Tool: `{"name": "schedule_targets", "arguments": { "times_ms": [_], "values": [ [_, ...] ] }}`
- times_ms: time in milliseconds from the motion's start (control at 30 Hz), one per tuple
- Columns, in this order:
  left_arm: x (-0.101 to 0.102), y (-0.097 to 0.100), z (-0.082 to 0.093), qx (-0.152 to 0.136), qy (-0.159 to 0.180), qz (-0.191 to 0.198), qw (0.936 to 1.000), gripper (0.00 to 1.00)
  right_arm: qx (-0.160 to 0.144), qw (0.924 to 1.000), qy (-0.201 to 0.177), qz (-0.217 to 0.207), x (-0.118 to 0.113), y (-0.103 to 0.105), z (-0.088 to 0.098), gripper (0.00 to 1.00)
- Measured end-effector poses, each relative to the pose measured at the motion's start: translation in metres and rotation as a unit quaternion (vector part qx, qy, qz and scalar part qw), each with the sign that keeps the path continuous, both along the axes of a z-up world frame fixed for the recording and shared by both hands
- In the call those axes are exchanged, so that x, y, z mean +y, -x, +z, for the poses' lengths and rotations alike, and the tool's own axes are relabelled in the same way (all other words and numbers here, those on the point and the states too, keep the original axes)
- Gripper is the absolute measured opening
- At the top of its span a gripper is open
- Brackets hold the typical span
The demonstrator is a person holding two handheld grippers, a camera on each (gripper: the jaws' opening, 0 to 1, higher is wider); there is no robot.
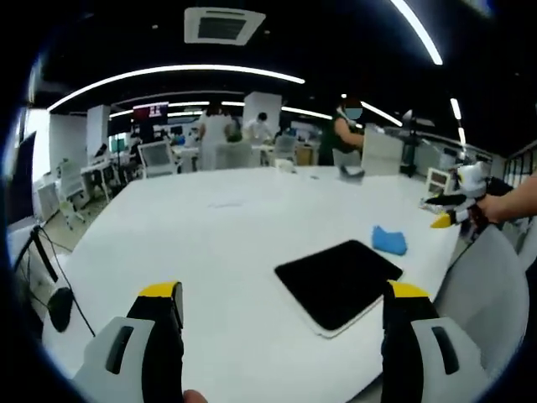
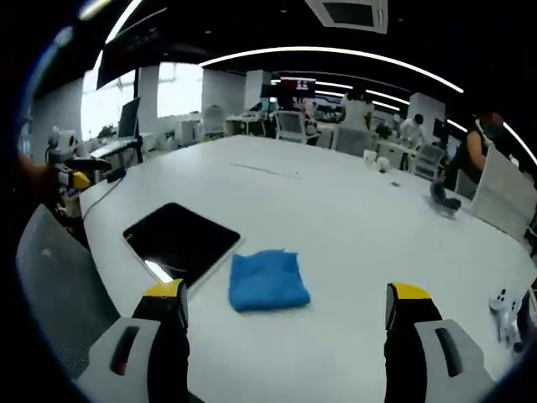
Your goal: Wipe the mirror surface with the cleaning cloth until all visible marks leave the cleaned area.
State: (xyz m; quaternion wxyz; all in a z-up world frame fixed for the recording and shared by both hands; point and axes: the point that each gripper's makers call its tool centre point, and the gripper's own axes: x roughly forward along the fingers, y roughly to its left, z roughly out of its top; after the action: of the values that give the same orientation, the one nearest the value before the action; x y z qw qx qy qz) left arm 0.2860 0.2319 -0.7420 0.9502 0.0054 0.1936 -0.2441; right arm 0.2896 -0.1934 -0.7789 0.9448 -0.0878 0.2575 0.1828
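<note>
Both grippers' jaws gape empty; cloth (image 2: 268, 280) beside mirror (image 2: 181, 243) near table (image 2: 352, 227) edge.

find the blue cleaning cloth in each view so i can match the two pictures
Left gripper view: the blue folded cleaning cloth lies right of centre, just beyond the dark rectangular mirror.
Right gripper view: the cloth lies low at centre, just right of the mirror.
Shared landmark: the mirror on the white table.

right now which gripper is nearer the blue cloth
The right gripper: the blue cloth lies just ahead between its open jaws. The left gripper has the dark mirror between it and the cloth.
</note>
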Motion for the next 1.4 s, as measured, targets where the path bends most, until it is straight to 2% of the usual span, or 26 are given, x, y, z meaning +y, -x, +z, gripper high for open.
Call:
{"name": "schedule_targets", "arguments": {
  "times_ms": [67,100,133,167,200,233,267,300,333,367,400,467,533,567,633,700,733,800,833,933,1100,1167,1267,1300,1400],
  "values": [
    [-0.002,0.006,-0.002,0.006,-0.003,0.03,0.9995,1.0,0.008,0.9993,-0.036,-0.008,-0.001,0.002,-0.003,0.98],
    [-0.007,0.009,0.004,-0.006,-0.003,0.039,0.9992,1.0,-0.008,0.9965,-0.08,-0.024,-0.001,-0.003,0.005,0.98],
    [-0.01,0.011,0.006,-0.011,-0.004,0.043,0.999,1.0,-0.01,0.9947,-0.1,-0.022,0.004,-0.003,0.008,0.99],
    [-0.015,0.013,0.008,-0.016,-0.008,0.048,0.9987,1.0,-0.009,0.995,-0.1,0.002,0.016,-0.001,0.01,0.98],
    [-0.016,0.014,0.008,-0.017,-0.013,0.05,0.9985,1.0,-0.014,0.9963,-0.083,0.019,0.023,-0.001,0.011,0.97],
    [-0.019,0.015,0.007,-0.017,-0.017,0.051,0.9984,1.0,-0.017,0.9985,-0.036,0.037,0.028,-0.002,0.011,0.96],
    [-0.02,0.015,0.007,-0.016,-0.018,0.052,0.9984,1.0,-0.015,0.9987,-0.02,0.044,0.03,-0.002,0.013,0.95],
    [-0.021,0.014,0.007,-0.015,-0.018,0.052,0.9984,1.0,-0.049,0.997,-0.022,0.056,0.037,-0.005,0.022,0.95],
    [-0.021,0.013,0.007,-0.016,-0.019,0.05,0.9984,1.0,-0.07,0.9955,-0.024,0.06,0.038,-0.005,0.028,0.96],
    [-0.021,0.013,0.007,-0.017,-0.018,0.047,0.9986,1.0,-0.062,0.9961,-0.031,0.056,0.037,0.0,0.024,0.97],
    [-0.022,0.011,0.007,-0.019,-0.019,0.041,0.9988,1.0,-0.037,0.997,-0.054,0.041,0.037,0.005,0.017,0.96],
    [-0.024,0.012,-0.001,-0.002,-0.018,0.031,0.9994,1.0,-0.007,0.998,-0.063,0.004,0.031,0.01,0.009,0.97],
    [-0.027,0.014,-0.004,-0.003,-0.019,0.021,0.9996,1.0,-0.016,0.9981,-0.057,0.016,0.038,0.015,0.008,0.99],
    [-0.03,0.017,-0.009,0.002,-0.024,0.012,0.9996,1.0,-0.011,0.999,-0.03,0.03,0.038,0.023,0.003,0.98],
    [-0.036,0.019,-0.014,0.007,-0.022,0.005,0.9997,1.0,-0.007,0.9988,-0.049,0.009,0.034,0.022,0.005,0.99],
    [-0.039,0.018,-0.017,0.006,-0.022,0.004,0.9997,1.0,0.012,0.9987,-0.049,0.001,0.031,0.022,-0.002,1.0],
    [-0.04,0.017,-0.017,0.001,-0.022,0.005,0.9997,1.0,0.015,0.9986,-0.05,0.004,0.031,0.022,-0.004,0.99],
    [-0.04,0.015,-0.02,0.011,-0.02,0.015,0.9996,1.0,0.029,0.9983,-0.05,0.008,0.033,0.024,-0.009,0.99],
    [-0.038,0.014,-0.015,0.006,-0.016,0.025,0.9995,1.0,0.033,0.9982,-0.047,0.016,0.036,0.025,-0.01,0.99],
    [-0.038,0.007,-0.007,-0.003,-0.007,0.034,0.9994,1.0,0.037,0.998,-0.042,0.03,0.039,0.026,-0.012,0.99],
    [-0.053,-0.004,-0.013,0.001,-0.019,0.017,0.9997,1.0,0.034,0.9983,-0.046,0.013,0.029,0.022,-0.011,1.0],
    [-0.061,-0.002,-0.014,-0.003,-0.029,-0.001,0.9996,1.0,0.035,0.9985,-0.039,0.014,0.028,0.021,-0.01,1.0],
    [-0.062,0.002,-0.021,-0.002,-0.063,-0.011,0.998,1.0,0.038,0.9987,-0.032,0.014,0.024,0.019,-0.011,1.0],
    [-0.065,0.002,-0.023,0.001,-0.052,-0.013,0.9985,1.0,0.045,0.9982,-0.038,0.01,0.022,0.017,-0.013,1.0],
    [-0.064,0.0,-0.026,0.005,-0.053,-0.016,0.9985,1.0,0.043,0.9984,-0.036,0.008,0.017,0.012,-0.012,1.0]
  ]
}}
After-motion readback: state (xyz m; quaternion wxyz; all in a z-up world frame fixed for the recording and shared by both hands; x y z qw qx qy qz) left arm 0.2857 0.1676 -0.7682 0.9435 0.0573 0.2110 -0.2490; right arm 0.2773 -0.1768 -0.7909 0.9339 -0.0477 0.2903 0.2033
